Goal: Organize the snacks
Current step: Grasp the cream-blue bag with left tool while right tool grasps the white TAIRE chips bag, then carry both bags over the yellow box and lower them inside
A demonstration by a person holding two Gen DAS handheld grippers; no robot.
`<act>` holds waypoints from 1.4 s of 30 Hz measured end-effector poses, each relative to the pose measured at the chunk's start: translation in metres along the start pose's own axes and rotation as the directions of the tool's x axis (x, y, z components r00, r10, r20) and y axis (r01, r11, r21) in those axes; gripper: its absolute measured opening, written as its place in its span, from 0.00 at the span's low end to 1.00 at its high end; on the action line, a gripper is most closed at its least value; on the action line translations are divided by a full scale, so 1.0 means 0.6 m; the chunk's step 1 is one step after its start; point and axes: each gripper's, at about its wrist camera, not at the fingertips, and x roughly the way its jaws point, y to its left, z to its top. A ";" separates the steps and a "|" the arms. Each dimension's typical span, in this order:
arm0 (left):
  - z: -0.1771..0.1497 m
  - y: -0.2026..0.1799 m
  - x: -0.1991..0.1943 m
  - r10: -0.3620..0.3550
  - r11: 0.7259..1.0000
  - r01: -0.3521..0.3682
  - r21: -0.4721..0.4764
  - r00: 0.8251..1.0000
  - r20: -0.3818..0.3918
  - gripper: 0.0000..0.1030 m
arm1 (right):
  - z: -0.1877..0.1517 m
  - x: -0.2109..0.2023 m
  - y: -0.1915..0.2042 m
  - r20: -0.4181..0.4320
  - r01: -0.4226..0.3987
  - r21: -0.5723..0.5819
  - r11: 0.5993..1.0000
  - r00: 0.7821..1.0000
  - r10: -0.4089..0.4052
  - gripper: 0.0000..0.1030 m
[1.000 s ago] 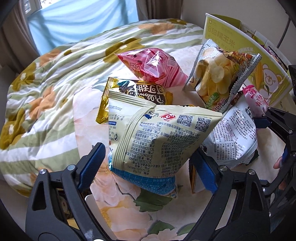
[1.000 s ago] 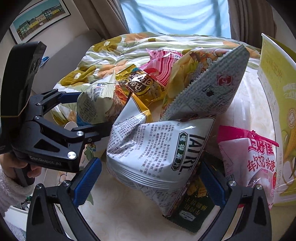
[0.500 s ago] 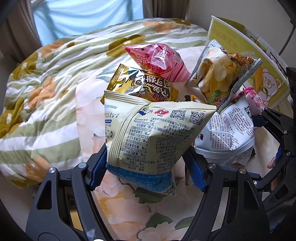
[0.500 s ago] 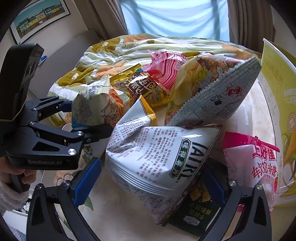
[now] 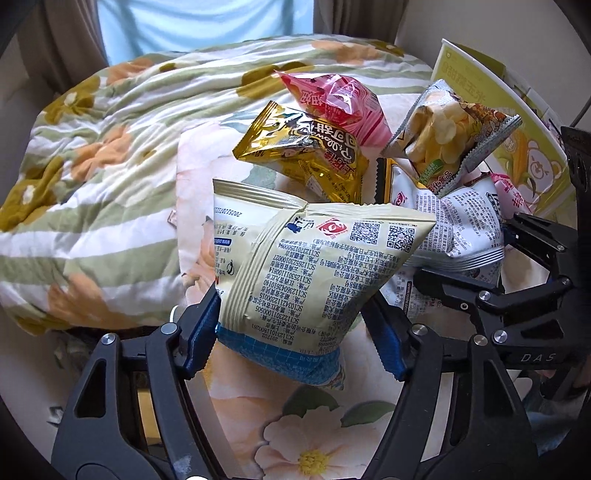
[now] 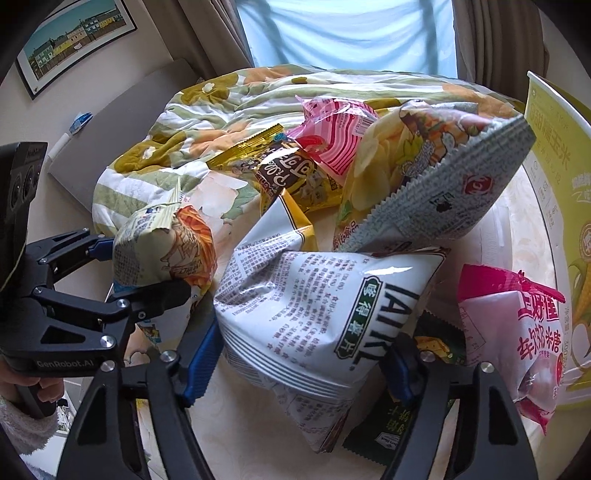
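Behind everything, a pale blue curtain (image 5: 207, 22) is being lit from outside, and a floral quilt (image 5: 103, 177) in green, white and orange is being spread over the bed on which the snacks are lying. A yellow-green carton (image 6: 557, 206) is being stood upright along the right edge, with a pink candy bag (image 6: 517, 332) being leaned just beside it. Further back, a gold bag (image 5: 306, 151) and a pink striped bag (image 5: 336, 99) are being kept touching each other, and a grey chip bag (image 5: 450, 133) is being tilted over the white one. A dark green packet (image 6: 399, 435) is being partly hidden beneath the white bag. A framed picture (image 6: 74, 40) is being displayed on the wall. The cream snack bag (image 5: 306, 273) is being grasped by the left gripper (image 5: 295, 332), its blue pads pressed against both sides of the lifted pouch. The white snack bag (image 6: 317, 314) is being clenched likewise by the right gripper (image 6: 303, 354), raised just above the bedding, close beside the cream one.
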 end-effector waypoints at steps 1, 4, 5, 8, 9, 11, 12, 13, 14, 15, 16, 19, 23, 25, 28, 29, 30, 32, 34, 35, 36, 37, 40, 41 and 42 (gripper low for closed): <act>-0.003 0.003 -0.002 -0.001 1.000 0.001 -0.011 1.000 -0.001 0.63 | -0.002 -0.001 0.003 0.002 0.003 -0.007 1.000 1.000 -0.003 0.66; -0.007 0.008 -0.008 0.000 0.999 0.000 -0.034 1.000 -0.002 0.60 | -0.005 -0.006 0.006 0.006 0.008 -0.010 1.000 1.000 -0.008 0.66; -0.010 0.010 -0.010 0.000 0.999 0.000 -0.039 1.000 0.000 0.58 | -0.007 -0.007 0.007 0.005 0.006 -0.010 1.000 1.000 -0.006 0.66; -0.012 0.014 -0.015 0.004 0.999 -0.005 -0.051 1.000 -0.004 0.47 | -0.011 -0.015 0.011 0.008 0.006 -0.018 1.000 1.000 -0.006 0.66; -0.013 0.017 -0.017 -0.001 0.998 0.000 -0.059 1.000 -0.005 0.47 | -0.011 -0.017 0.013 0.008 0.006 -0.022 1.000 1.000 -0.006 0.66; -0.016 0.020 -0.024 0.000 0.997 0.000 -0.074 1.000 -0.001 0.47 | -0.013 -0.023 0.016 0.008 0.002 -0.028 1.000 1.000 -0.002 0.66; -0.017 0.021 -0.029 -0.001 0.997 0.001 -0.079 1.000 0.002 0.47 | -0.014 -0.026 0.017 0.009 0.003 -0.030 1.000 1.000 -0.002 0.66; -0.019 0.022 -0.035 -0.004 0.997 0.004 -0.083 1.000 0.007 0.47 | -0.016 -0.029 0.019 0.010 0.004 -0.031 0.999 1.000 -0.004 0.66; -0.020 0.022 -0.044 -0.001 0.996 0.003 -0.087 1.000 0.016 0.47 | -0.017 -0.033 0.020 0.012 0.004 -0.032 0.999 1.000 -0.004 0.66; -0.021 0.021 -0.053 0.000 0.996 0.003 -0.089 1.000 0.024 0.47 | -0.018 -0.039 0.020 0.016 0.002 -0.031 1.000 1.000 -0.002 0.66; -0.021 0.021 -0.062 -0.002 0.996 0.005 -0.092 0.999 0.032 0.47 | -0.019 -0.046 0.023 0.022 0.001 -0.031 1.000 1.000 0.000 0.66; -0.020 0.016 -0.095 -0.002 0.995 0.008 -0.099 0.998 0.057 0.47 | -0.023 -0.070 0.028 0.042 0.003 -0.032 0.999 0.999 -0.002 0.66; -0.006 0.006 -0.141 -0.007 0.994 0.017 -0.109 0.995 0.095 0.47 | -0.024 -0.115 0.033 0.075 0.019 -0.025 1.000 0.997 -0.017 0.66; 0.004 -0.001 -0.164 -0.018 0.993 0.032 -0.110 0.992 0.124 0.47 | -0.022 -0.144 0.032 0.095 0.025 -0.017 1.000 0.995 -0.024 0.66; 0.027 -0.020 -0.194 -0.028 0.995 0.043 -0.090 0.986 0.166 0.47 | -0.014 -0.188 0.028 0.127 0.040 0.001 0.999 0.991 -0.040 0.66; 0.036 -0.029 -0.202 -0.032 0.996 0.047 -0.080 0.983 0.180 0.47 | -0.011 -0.203 0.023 0.139 0.045 0.011 0.999 0.989 -0.046 0.66; 0.047 -0.039 -0.210 -0.036 0.996 0.050 -0.070 0.981 0.191 0.47 | -0.008 -0.217 0.016 0.152 0.050 0.023 0.998 0.987 -0.053 0.66; 0.072 -0.063 -0.224 -0.041 0.997 0.053 -0.049 0.976 0.213 0.47 | -0.001 -0.247 -0.001 0.173 0.059 0.052 0.997 0.983 -0.068 0.66; 0.096 -0.090 -0.237 -0.053 0.997 0.063 -0.035 0.969 0.240 0.47 | 0.004 -0.278 -0.021 0.197 0.072 0.081 0.994 0.977 -0.087 0.66; 0.109 -0.104 -0.244 -0.061 0.997 0.072 -0.034 0.965 0.256 0.47 | 0.007 -0.293 -0.033 0.208 0.079 0.095 0.992 0.973 -0.098 0.66; 0.122 -0.118 -0.248 -0.073 0.996 0.084 -0.032 0.961 0.268 0.47 | 0.009 -0.308 -0.047 0.219 0.089 0.110 0.990 0.969 -0.111 0.66; 0.135 -0.133 -0.249 -0.081 0.995 0.093 -0.028 0.957 0.278 0.47 | 0.011 -0.322 -0.063 0.228 0.097 0.125 0.987 0.966 -0.124 0.66; 0.179 -0.186 -0.247 -0.093 0.994 0.105 -0.027 0.950 0.298 0.47 | 0.019 -0.361 -0.114 0.251 0.121 0.156 0.980 0.955 -0.158 0.66; 0.194 -0.204 -0.245 -0.100 0.993 0.114 -0.030 0.948 0.301 0.47 | 0.026 -0.370 -0.129 0.255 0.131 0.159 0.978 0.952 -0.169 0.66; 0.209 -0.225 -0.241 -0.111 0.992 0.126 -0.031 0.946 0.303 0.47 | 0.032 -0.379 -0.148 0.258 0.142 0.161 0.977 0.949 -0.180 0.66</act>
